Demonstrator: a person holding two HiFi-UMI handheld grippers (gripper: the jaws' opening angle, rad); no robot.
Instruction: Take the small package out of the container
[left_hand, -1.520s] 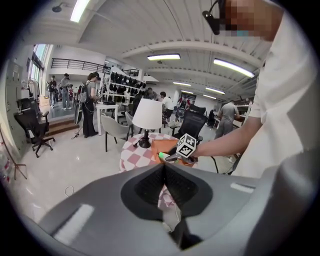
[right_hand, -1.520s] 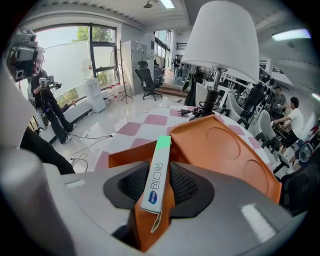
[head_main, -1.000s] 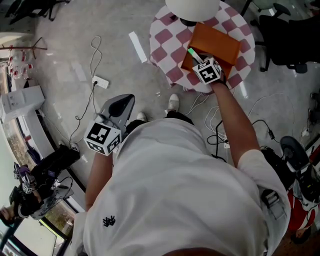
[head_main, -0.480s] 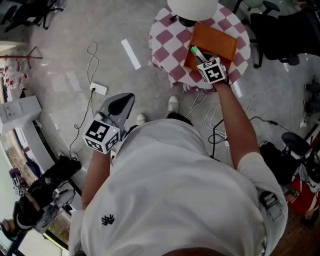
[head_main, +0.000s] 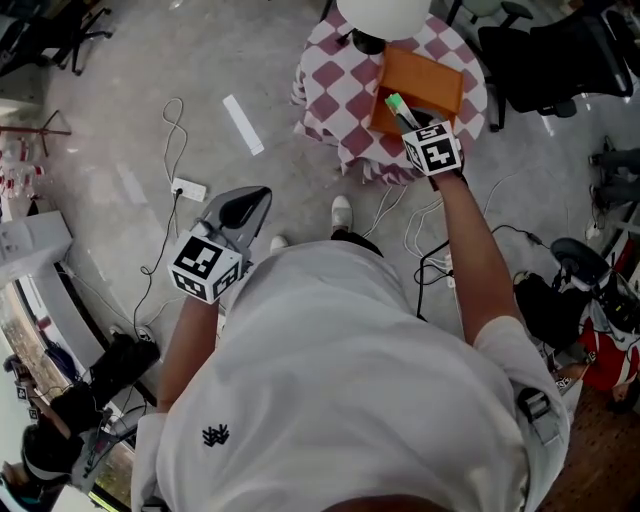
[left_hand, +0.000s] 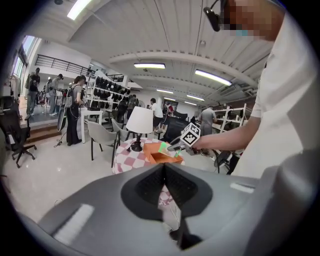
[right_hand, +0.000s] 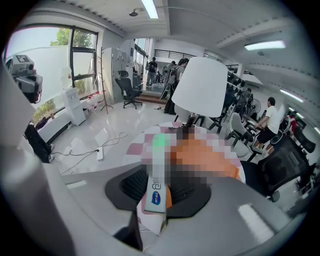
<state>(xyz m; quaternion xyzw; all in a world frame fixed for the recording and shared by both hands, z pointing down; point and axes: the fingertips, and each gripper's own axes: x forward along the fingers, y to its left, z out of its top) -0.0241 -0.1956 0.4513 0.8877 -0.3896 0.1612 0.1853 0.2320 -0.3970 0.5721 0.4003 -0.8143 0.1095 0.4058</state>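
Note:
An orange container (head_main: 432, 80) lies on a round table with a red-and-white checked cloth (head_main: 335, 75). My right gripper (head_main: 408, 118) is over the container's near edge, shut on the small package (head_main: 397, 104), a slim white pack with a green end. In the right gripper view the small package (right_hand: 156, 180) stands between the pads, pointing at the orange container (right_hand: 210, 161). My left gripper (head_main: 248, 203) hangs low over the floor, far from the table, shut with nothing in it. The left gripper view shows its jaws pressed together, and the right gripper (left_hand: 176, 146) with the small package (left_hand: 162, 148) beyond.
A white table lamp (head_main: 385, 15) stands at the table's far edge, behind the container. Cables and a power strip (head_main: 188, 188) lie on the grey floor left of the table. Black office chairs (head_main: 545, 60) stand to the right. People and shelves fill the background.
The right gripper keeps its hold on the package over the container's near edge. The head view has pulled back, so the table looks smaller. The left gripper has hardly moved.

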